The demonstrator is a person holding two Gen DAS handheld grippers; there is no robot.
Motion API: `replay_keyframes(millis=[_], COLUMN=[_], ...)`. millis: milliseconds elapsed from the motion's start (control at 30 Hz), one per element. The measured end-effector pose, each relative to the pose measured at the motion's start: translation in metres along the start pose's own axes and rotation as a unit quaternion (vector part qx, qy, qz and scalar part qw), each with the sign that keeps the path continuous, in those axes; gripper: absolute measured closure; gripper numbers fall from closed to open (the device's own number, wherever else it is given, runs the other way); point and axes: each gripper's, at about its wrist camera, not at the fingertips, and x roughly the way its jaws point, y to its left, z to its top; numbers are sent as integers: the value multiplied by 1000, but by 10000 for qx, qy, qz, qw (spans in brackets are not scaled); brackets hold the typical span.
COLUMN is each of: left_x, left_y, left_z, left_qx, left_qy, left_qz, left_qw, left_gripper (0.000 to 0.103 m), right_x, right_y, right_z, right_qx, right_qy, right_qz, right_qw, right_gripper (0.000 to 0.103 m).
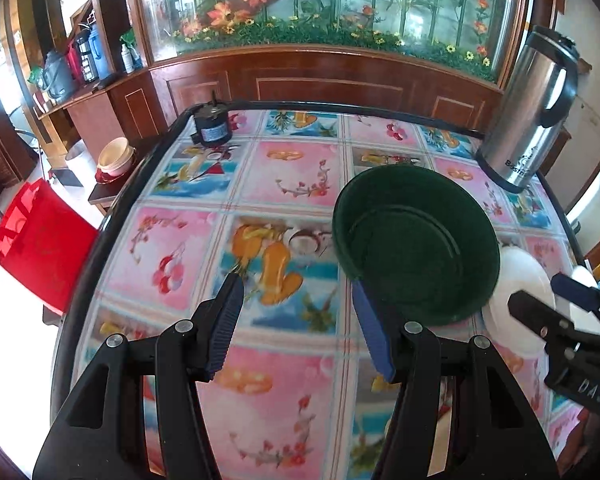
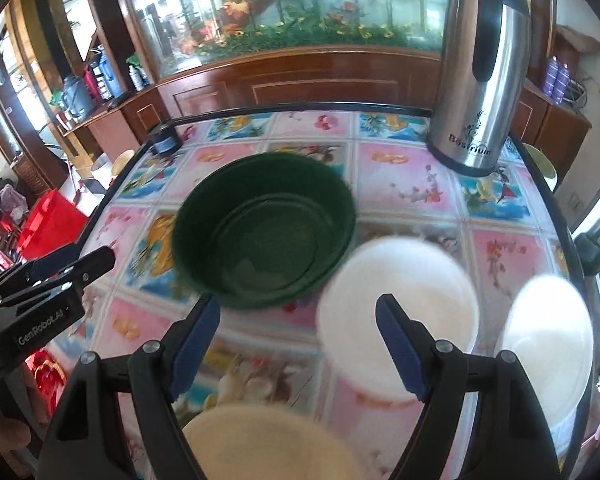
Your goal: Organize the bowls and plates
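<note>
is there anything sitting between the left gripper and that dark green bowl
Nothing visible does. The left gripper is open and empty above bare tablecloth, and the green bowl sits just ahead of its right finger. The white bowl lies beyond the green one, not between.

A: Where is there open room?
B: The tablecloth (image 1: 260,184) lies bare across the left and centre of the left wrist view.
A: And what blocks?
B: The green bowl (image 2: 264,236) at centre, white bowls (image 2: 398,304) crowding lower right, the flask (image 2: 480,68) upper right, a black motor (image 1: 212,126) upper left.
</note>
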Motion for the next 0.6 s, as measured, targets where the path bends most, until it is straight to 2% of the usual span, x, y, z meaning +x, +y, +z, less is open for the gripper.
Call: replay_keyframes(millis=[333,600], left_x=[46,73], left_y=[-24,-24], left_z=[22,31], left_qx=[-13,-186], left_qy=[126,212], left_qz=[-36,-97], left_qw=[9999,9996], left_gripper=[46,46], right_x=[36,59], right_y=[-25,-27], right_z=[35,48], right_qx=[-79,-226], right_qy=[74,53], right_qz=[-347,-459], right_qw=[9993,9987], right_gripper=[23,23])
